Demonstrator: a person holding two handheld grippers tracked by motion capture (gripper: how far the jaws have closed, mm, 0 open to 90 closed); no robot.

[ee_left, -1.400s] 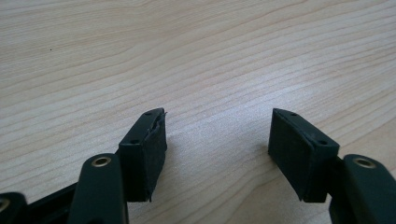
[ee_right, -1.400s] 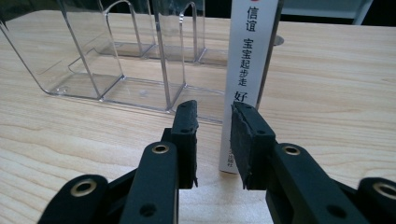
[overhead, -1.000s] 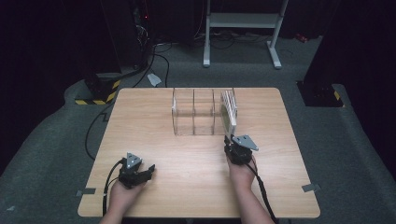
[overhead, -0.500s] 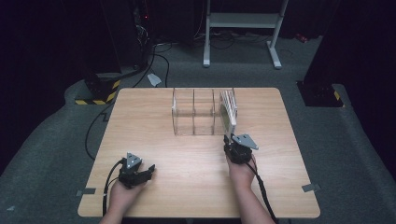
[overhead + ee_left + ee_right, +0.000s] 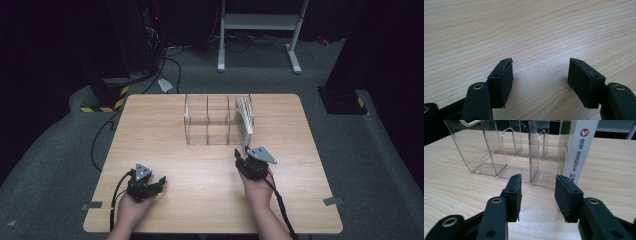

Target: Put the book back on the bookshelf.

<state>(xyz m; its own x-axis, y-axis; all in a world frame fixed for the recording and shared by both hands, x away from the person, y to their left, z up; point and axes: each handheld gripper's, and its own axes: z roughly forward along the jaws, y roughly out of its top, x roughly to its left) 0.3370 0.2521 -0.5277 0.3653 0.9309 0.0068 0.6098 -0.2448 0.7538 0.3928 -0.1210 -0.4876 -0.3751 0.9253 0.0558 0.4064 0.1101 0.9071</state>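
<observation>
Your right gripper (image 5: 537, 195) rests low on the counter (image 5: 165, 130), jaws pointed at the near wall of the clear organiser (image 5: 506, 152). The jaws have just been opening and now stand moderately apart, nothing between the pads; only bare wood shows in the gap. The organiser sits just beyond the jaw tips, not touching them. Its dividers rise straight ahead of the gap, splitting it into compartments side by side.

A white book (image 5: 580, 150) with a red logo and printed characters stands upright in the organiser's end compartment, ahead of and slightly outboard of your right-hand jaw. From above, the book (image 5: 245, 117) sits directly beyond the right gripper (image 5: 245, 157), close but apart from it.

Your left gripper (image 5: 540, 82) lies well apart from the organiser (image 5: 210, 120), near the counter's front edge. Its jaws are spread wide and empty, tips just over plain wood grain. From above, the left gripper (image 5: 155, 184) sits in your hand, cable trailing back toward you.
</observation>
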